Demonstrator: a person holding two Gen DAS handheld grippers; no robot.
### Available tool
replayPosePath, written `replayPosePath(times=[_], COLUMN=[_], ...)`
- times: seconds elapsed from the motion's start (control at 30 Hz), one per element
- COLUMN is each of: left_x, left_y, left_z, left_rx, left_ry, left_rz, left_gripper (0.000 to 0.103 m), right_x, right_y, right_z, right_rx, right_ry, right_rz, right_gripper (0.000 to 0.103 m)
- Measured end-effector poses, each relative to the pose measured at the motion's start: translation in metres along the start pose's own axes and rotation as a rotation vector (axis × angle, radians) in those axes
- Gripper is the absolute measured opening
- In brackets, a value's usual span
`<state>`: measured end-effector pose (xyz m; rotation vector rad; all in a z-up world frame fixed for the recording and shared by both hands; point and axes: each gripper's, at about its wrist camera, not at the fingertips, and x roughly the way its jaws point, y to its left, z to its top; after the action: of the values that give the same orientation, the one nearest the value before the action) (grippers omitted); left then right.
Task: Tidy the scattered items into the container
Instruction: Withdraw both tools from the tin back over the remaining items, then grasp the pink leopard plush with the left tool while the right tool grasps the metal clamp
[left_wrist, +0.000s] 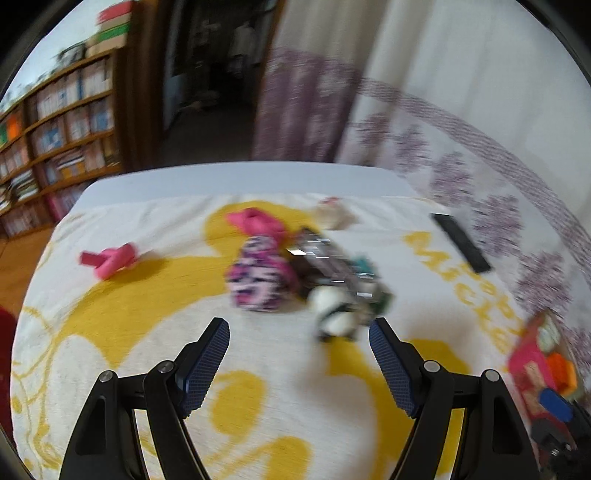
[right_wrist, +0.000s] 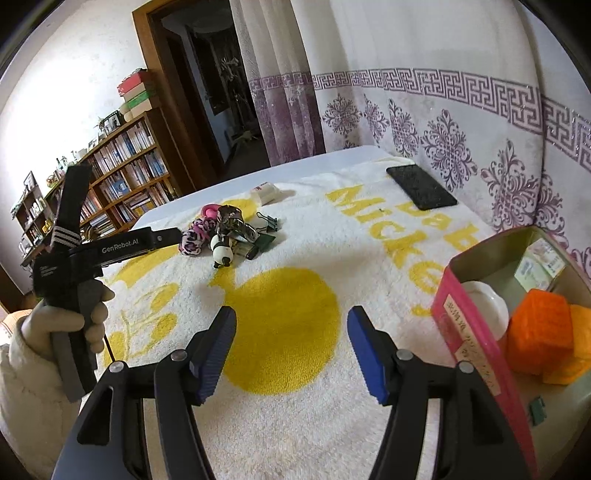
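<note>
Two grippers: both are empty, jaws spread apart; the left gripper (left_wrist: 299, 332) hovers just short of the cluster, while the right gripper (right_wrist: 291, 321) waits beside the tin.
Landmark: a cluster of small items (right_wrist: 229, 236) lies mid-towel.
Step in hand: judged an approach for the next pick, with nothing grasped yet.
Next move: probably lowering the left jaws around the panda figure (left_wrist: 334, 310), the cluster's nearest piece, then carrying it to the tin.
Container: the pink rectangular tin (right_wrist: 476, 343), open-topped with thin metal walls, stands well right of the cluster and already holds orange knobbly blocks (right_wrist: 539, 325) and a white round object.
Materials: the leopard-print scrunchie (right_wrist: 194, 238) is soft fabric, the binder clip (right_wrist: 267, 221) springy black metal, and the towel (right_wrist: 295, 387) looped terry.
Outliers: a pink hair clip (left_wrist: 109, 260) lies left of the cluster and a dark flat phone (right_wrist: 421, 186) beyond it to the right.
</note>
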<state>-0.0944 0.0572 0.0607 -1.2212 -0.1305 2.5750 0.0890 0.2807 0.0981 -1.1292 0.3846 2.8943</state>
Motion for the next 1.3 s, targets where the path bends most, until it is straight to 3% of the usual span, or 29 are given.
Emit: replayPosePath(times=[0.53,0.8,0.87,0.9,0.97,1.3], left_x=[0.07,0.088,0.091,0.091,0.089,0.065], left_y=[0.012,0.021,0.024,0.026,0.029,0.034], left_z=[0.024,0.024,0.022,0.022,0.023,0.02], left_rx=[0.025,-0.004,-0.019,-0.025,-0.04,-0.02], left_ry=[0.084,0.1,0.107,0.106,0.106,0.084], left_rz=[0.089,0.067,0.05,0.045,0.031,0.038], left_gripper=[0.08,0.079,0.057,0.057,0.044,0.039], right_x=[0.025,0.035,0.038,0.04,0.046,0.095], right_y=[-0.01,0.011,0.018,0.021,0.024,0.046], right_z=[0.014,0.027,0.029,0.03,0.034,0.076], right_rx=[0.017,-0.028,-0.043,-0.048,-0.043,-0.013], right_ry=[0.023,0.01,0.01,0.011,0.017,0.064], right_rz=[0.029,0.057,0.059,0.058,0.067,0.14], right_gripper=[0.067,0.067,0.067,0.067,0.067,0.067])
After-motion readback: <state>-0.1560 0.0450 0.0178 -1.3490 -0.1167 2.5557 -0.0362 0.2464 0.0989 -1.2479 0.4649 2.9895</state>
